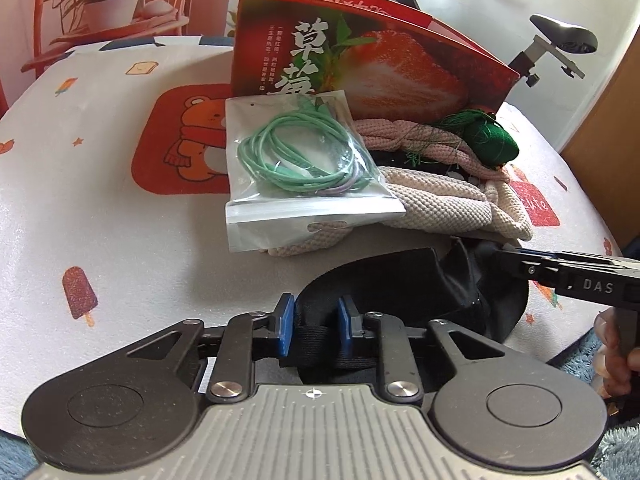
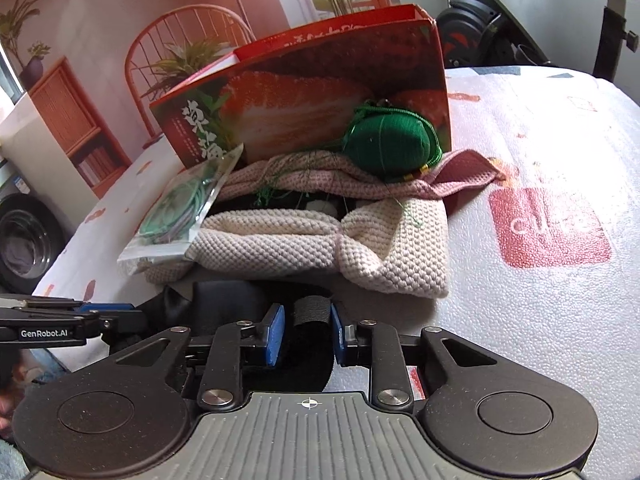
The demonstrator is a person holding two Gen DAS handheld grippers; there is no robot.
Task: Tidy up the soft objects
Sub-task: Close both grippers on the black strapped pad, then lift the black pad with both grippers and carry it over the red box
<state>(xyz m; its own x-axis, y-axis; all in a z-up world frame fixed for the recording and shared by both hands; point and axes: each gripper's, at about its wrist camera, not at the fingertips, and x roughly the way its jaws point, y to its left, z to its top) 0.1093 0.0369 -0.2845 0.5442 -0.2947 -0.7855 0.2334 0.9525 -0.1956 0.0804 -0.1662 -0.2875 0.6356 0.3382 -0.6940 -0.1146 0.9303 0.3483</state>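
A black cloth item (image 1: 400,284) with an elastic strap lies at the table's near edge. My left gripper (image 1: 316,320) is shut on its black strap. My right gripper (image 2: 308,326) is shut on another rolled part of the black strap (image 2: 313,310); it also shows in the left wrist view (image 1: 520,260) at the cloth's right end. Behind lie a cream knitted cloth (image 2: 320,240), a pink knitted cloth (image 2: 360,178), a green thread-wrapped pouch (image 2: 390,146) and a clear bag of green cords (image 1: 304,160).
A red strawberry box (image 1: 360,64) stands open behind the pile. The table has a white printed cover (image 1: 100,200). An exercise bike (image 1: 560,44) stands behind the table. A blue fluffy rug (image 1: 616,448) lies below the near edge.
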